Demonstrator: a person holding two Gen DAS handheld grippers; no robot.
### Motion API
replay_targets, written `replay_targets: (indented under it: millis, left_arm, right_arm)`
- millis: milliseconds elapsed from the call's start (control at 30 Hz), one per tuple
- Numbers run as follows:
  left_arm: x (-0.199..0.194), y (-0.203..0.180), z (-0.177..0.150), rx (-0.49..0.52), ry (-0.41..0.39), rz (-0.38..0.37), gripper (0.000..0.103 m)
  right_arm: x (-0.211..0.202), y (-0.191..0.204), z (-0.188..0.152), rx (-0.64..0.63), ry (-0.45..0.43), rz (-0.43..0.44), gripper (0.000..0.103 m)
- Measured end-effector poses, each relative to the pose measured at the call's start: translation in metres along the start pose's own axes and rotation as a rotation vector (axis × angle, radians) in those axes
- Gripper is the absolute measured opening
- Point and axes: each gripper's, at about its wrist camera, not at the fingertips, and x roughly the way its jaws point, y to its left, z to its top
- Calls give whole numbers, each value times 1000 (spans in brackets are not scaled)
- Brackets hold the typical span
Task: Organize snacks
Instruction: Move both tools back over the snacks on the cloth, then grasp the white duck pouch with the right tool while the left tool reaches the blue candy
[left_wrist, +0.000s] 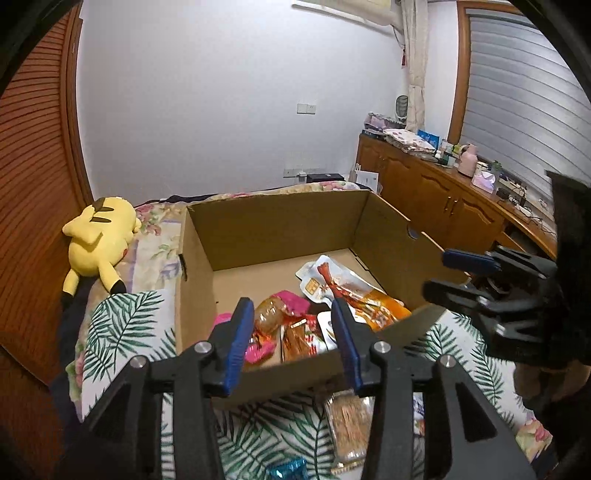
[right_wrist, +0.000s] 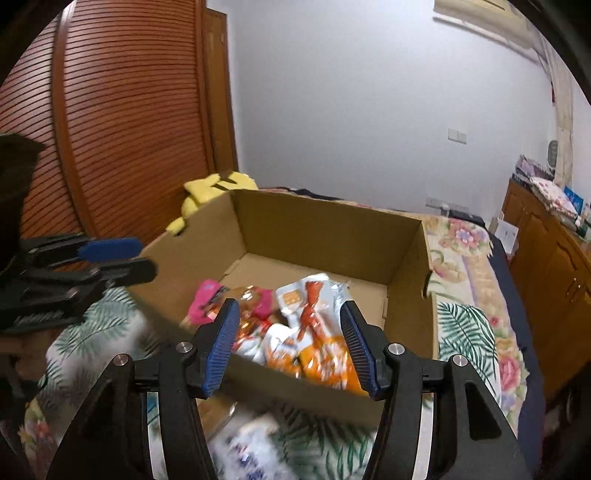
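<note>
An open cardboard box (left_wrist: 280, 221) (right_wrist: 325, 225) sits on the bed and holds several snack packets: an orange and white packet (left_wrist: 351, 291) (right_wrist: 314, 332), a pink packet (left_wrist: 291, 301) (right_wrist: 207, 295) and others. My left gripper (left_wrist: 293, 314) is open and empty, above the box's near edge. My right gripper (right_wrist: 290, 317) is open and empty, also above the near edge; it shows at the right of the left wrist view (left_wrist: 461, 273). A clear pack of brown snacks (left_wrist: 349, 424) and a blue wrapper (left_wrist: 288, 469) lie on the leaf-print cloth in front of the box. A blurred white packet (right_wrist: 251, 446) lies below my right gripper.
A yellow plush toy (left_wrist: 99, 236) (right_wrist: 218, 186) lies left of the box by the wooden slatted wardrobe (left_wrist: 33, 184). A wooden sideboard (left_wrist: 443, 195) with clutter stands to the right. The bed has a floral cover (right_wrist: 465, 258).
</note>
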Motion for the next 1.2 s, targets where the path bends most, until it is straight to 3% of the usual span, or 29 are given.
replay_targets:
  millis: [267, 667, 1200]
  left_arm:
    - [-34, -5, -27, 5, -25, -14, 47]
    - [-37, -10, -92, -1, 47, -9, 48]
    - [-3, -6, -144, -49, 185, -23, 48]
  right_arm:
    - [-33, 17, -44, -4, 19, 21, 58]
    - [8, 20, -106, 13, 169, 20, 58]
    - [38, 18, -121, -3, 268, 47, 58]
